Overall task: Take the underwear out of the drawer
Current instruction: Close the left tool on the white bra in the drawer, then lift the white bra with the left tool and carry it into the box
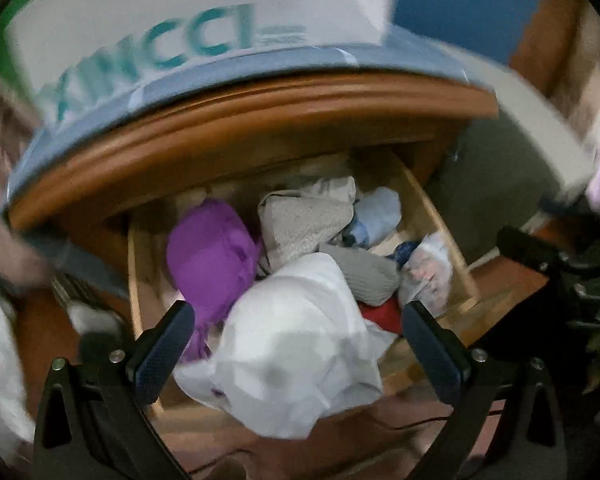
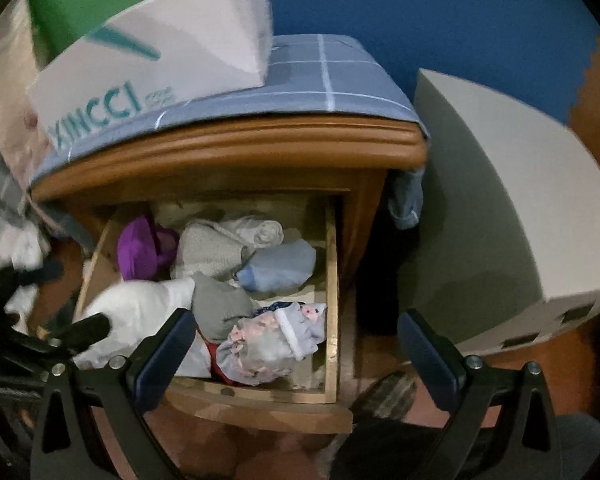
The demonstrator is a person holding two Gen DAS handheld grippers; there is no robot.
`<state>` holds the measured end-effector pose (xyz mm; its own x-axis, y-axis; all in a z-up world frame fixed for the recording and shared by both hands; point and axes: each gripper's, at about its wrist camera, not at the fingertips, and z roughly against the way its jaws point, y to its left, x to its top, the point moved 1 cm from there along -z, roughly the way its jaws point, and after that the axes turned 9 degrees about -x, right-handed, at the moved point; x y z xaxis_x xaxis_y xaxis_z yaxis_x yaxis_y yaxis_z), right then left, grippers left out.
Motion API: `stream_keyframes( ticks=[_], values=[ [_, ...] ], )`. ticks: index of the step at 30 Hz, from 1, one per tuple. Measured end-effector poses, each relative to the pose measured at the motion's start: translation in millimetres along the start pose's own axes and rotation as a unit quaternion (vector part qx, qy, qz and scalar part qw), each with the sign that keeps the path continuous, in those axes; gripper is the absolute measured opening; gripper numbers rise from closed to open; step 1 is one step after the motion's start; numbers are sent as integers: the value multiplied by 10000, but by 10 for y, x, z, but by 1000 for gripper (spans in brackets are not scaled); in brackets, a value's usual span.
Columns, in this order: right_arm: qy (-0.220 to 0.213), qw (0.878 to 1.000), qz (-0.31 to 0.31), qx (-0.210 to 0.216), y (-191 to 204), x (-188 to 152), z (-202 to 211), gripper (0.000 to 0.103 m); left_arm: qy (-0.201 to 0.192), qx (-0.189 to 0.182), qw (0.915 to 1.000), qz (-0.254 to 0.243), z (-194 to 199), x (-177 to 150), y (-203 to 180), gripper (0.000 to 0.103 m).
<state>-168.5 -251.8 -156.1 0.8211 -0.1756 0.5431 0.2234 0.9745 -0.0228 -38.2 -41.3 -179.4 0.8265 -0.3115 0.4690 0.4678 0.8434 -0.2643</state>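
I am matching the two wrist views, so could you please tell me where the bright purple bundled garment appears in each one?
Left wrist view: the bright purple bundled garment lies left of centre in the open wooden drawer.
Right wrist view: the same garment sits in the drawer's back left corner.
Shared landmark: the white box with teal lettering on the cabinet top.

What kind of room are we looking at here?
Probably a bedroom: a wooden bedside cabinet topped with a blue checked cloth, its open drawer stuffed with folded clothes, such as a purple garment.
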Motion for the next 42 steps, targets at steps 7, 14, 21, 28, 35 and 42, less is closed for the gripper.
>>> stream_keyframes(
  ticks=[7,14,21,28,35,42],
  values=[
    [33,9994,-266,219,-71,10,3,103,310,-879,9826,1604,141,-210,482,102],
    [-92,9996,239,118,105,-8,40,103,547,-1147,9632,2369,-381,-378,601,102],
    [21,9997,173,163,92,-14,-10,103,483,-757,9728,2136,-778,-317,375,102],
    [-32,9994,304,145,142,-25,0,103,667,-586,9718,2186,-913,-279,320,50],
    [29,9995,310,95,152,-26,-44,103,737,-696,9766,1895,-831,-302,260,12],
    [79,9991,425,6,194,-35,-113,103,367,-571,9931,961,-483,-212,-119,8]
  ],
)
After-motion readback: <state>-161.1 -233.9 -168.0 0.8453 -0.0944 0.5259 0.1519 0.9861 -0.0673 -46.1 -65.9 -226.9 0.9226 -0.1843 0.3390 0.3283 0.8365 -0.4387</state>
